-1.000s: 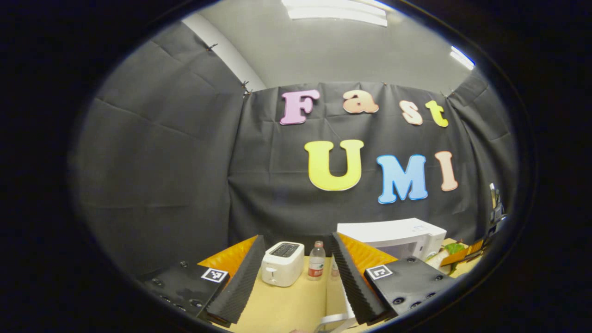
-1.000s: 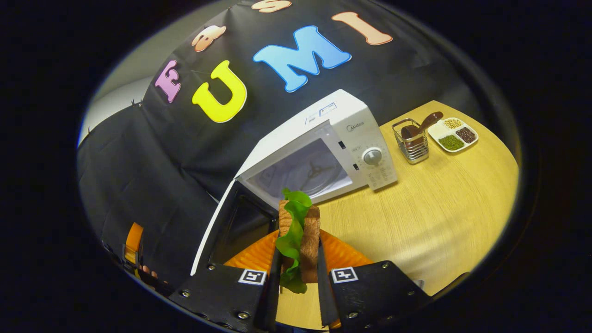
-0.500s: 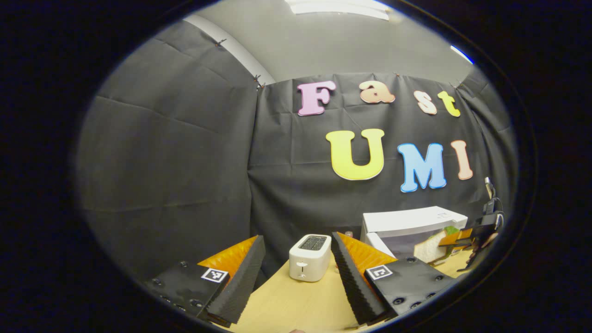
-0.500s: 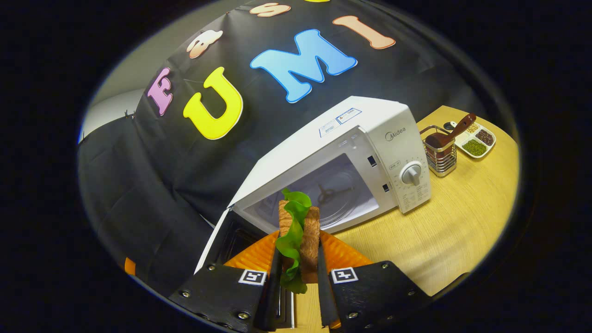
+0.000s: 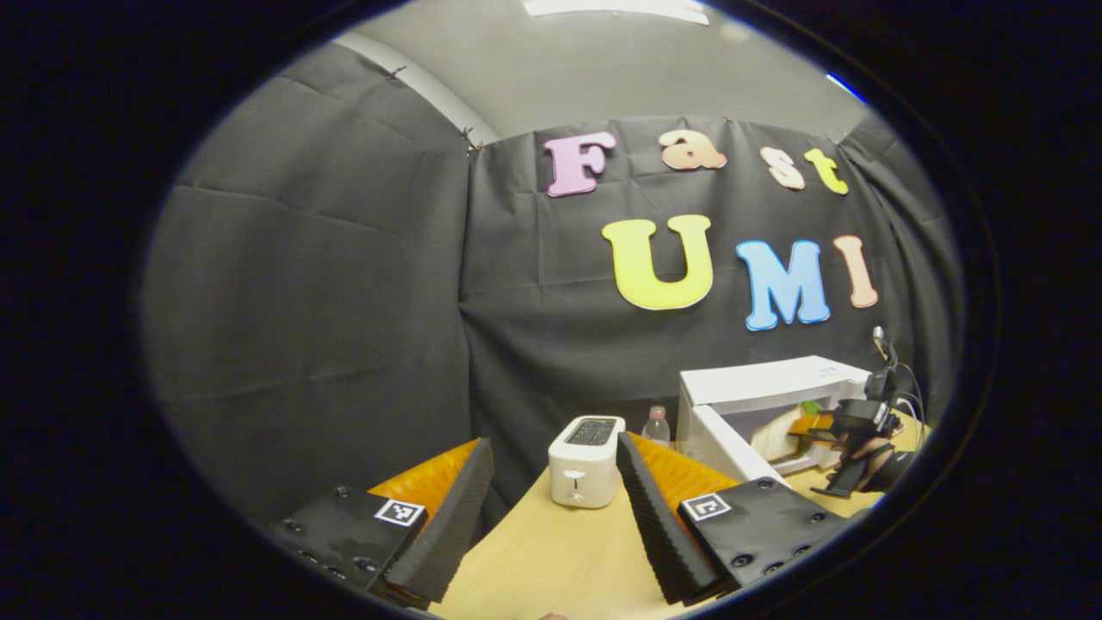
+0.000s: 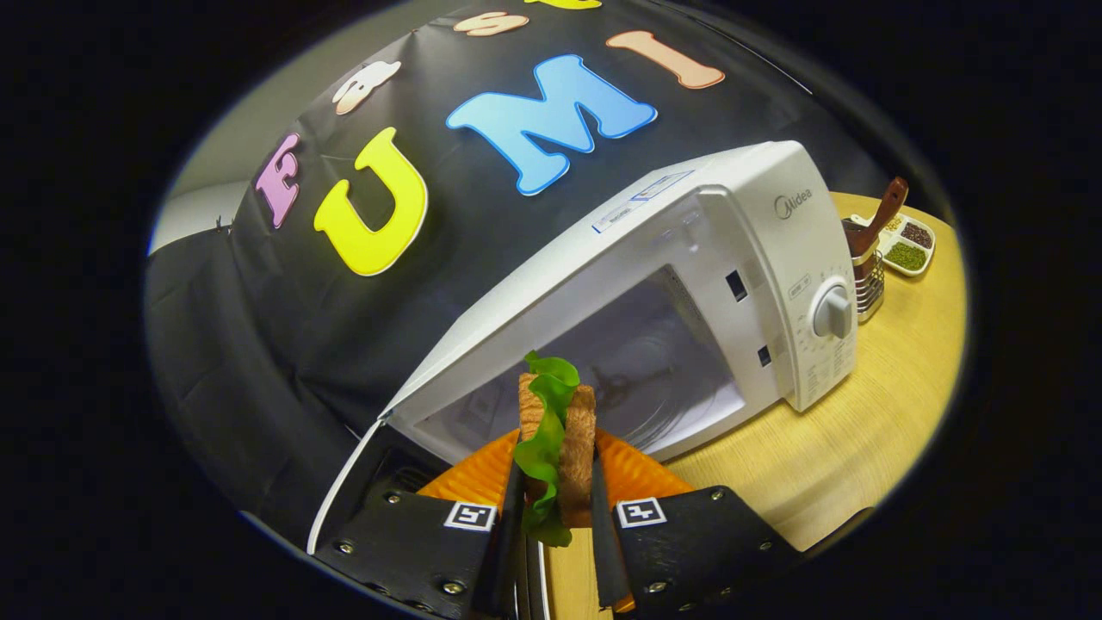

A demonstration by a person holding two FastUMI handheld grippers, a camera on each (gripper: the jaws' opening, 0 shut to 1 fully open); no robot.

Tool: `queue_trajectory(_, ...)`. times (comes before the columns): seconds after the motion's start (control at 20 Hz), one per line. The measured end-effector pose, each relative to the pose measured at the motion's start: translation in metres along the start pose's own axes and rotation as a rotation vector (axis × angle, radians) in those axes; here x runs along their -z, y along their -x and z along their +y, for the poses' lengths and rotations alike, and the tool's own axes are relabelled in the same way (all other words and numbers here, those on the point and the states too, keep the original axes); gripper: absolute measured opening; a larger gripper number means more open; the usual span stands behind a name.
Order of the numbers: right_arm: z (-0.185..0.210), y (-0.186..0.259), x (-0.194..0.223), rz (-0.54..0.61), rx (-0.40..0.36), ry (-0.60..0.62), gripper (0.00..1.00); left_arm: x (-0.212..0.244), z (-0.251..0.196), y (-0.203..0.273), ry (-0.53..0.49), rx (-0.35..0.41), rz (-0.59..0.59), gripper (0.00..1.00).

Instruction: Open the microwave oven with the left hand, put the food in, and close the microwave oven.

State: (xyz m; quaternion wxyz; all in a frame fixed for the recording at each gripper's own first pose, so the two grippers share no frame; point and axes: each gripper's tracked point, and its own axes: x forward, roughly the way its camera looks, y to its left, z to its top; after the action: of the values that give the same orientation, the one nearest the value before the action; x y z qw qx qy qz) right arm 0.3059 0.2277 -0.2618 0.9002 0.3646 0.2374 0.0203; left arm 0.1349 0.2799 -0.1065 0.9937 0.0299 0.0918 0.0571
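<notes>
The right claw [image 6: 555,482] pinches the sandwich [image 6: 555,430] at the open microwave oven [image 6: 689,293], branded "Midea"; its sticker is unreadable. The left claw [image 5: 551,508], spread and empty, hovers over the worktop [image 5: 551,560] near a toaster [image 5: 585,461].

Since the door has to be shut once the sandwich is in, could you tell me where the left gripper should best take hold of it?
Probably the free edge of the microwave door, away from the hinge. It stands swung out toward the toaster, so the left gripper, open now, would best come from the outer face and push it toward the microwave.
</notes>
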Motion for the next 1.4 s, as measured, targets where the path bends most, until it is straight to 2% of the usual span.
queue_trajectory(0.1,-0.001,-0.021,0.0,-0.022,-0.009,0.003,0.36,0.008,0.004,0.0,-0.01,-0.005,0.027,0.94)
queue_trajectory(0.25,-0.018,-0.048,0.008,-0.008,0.017,0.008,0.36,0.007,0.008,-0.002,-0.047,-0.013,0.034,0.93)
queue_trajectory(0.35,-0.021,-0.055,0.007,-0.03,0.001,-0.009,0.36,0.007,0.009,0.0,-0.071,-0.02,0.039,0.94)
queue_trajectory(0.5,-0.034,-0.067,0.01,-0.051,0.049,0.022,0.35,0.014,0.011,0.003,-0.093,-0.03,0.059,0.94)
queue_trajectory(0.6,-0.043,-0.07,0.011,-0.057,0.087,0.058,0.47,0.019,0.011,0.004,-0.09,-0.032,0.07,0.93)
queue_trajectory(0.65,-0.044,-0.07,0.011,-0.059,0.094,0.064,0.48,0.021,0.01,0.003,-0.087,-0.031,0.072,0.93)
queue_trajectory(0.7,-0.053,-0.07,0.009,-0.062,0.137,0.084,0.48,0.023,0.009,0.001,-0.085,-0.03,0.076,0.93)
queue_trajectory(0.75,-0.058,-0.073,0.01,-0.058,0.159,0.104,0.61,0.024,0.01,0.001,-0.084,-0.029,0.076,0.93)
queue_trajectory(0.85,-0.07,-0.072,0.005,-0.051,0.219,0.13,0.68,0.027,0.011,0.001,-0.078,-0.032,0.067,0.94)
queue_trajectory(0.9,-0.078,-0.072,0.005,-0.045,0.256,0.154,0.74,0.028,0.01,0.0,-0.07,-0.033,0.063,0.94)
queue_trajectory(0.95,-0.085,-0.069,0.004,-0.039,0.28,0.18,0.89,0.03,0.008,0.002,-0.063,-0.031,0.067,0.94)
queue_trajectory(1.1,-0.083,-0.056,-0.011,-0.058,0.287,0.238,0.9,0.04,0.007,0.001,-0.045,-0.02,0.071,0.94)
queue_trajectory(1.25,-0.067,-0.03,-0.025,-0.081,0.25,0.317,0.9,0.048,0.003,-0.003,-0.022,-0.018,0.069,0.92)
queue_trajectory(1.3,-0.062,-0.019,-0.031,-0.091,0.239,0.355,0.9,0.051,-0.001,-0.003,-0.013,-0.014,0.068,0.94)
queue_trajectory(1.35,-0.055,-0.007,-0.038,-0.108,0.229,0.389,0.98,0.054,-0.003,-0.002,-0.009,-0.014,0.066,0.94)
queue_trajectory(1.4,-0.048,0.006,-0.045,-0.126,0.213,0.416,0.99,0.056,-0.005,-0.002,-0.007,-0.011,0.066,0.93)
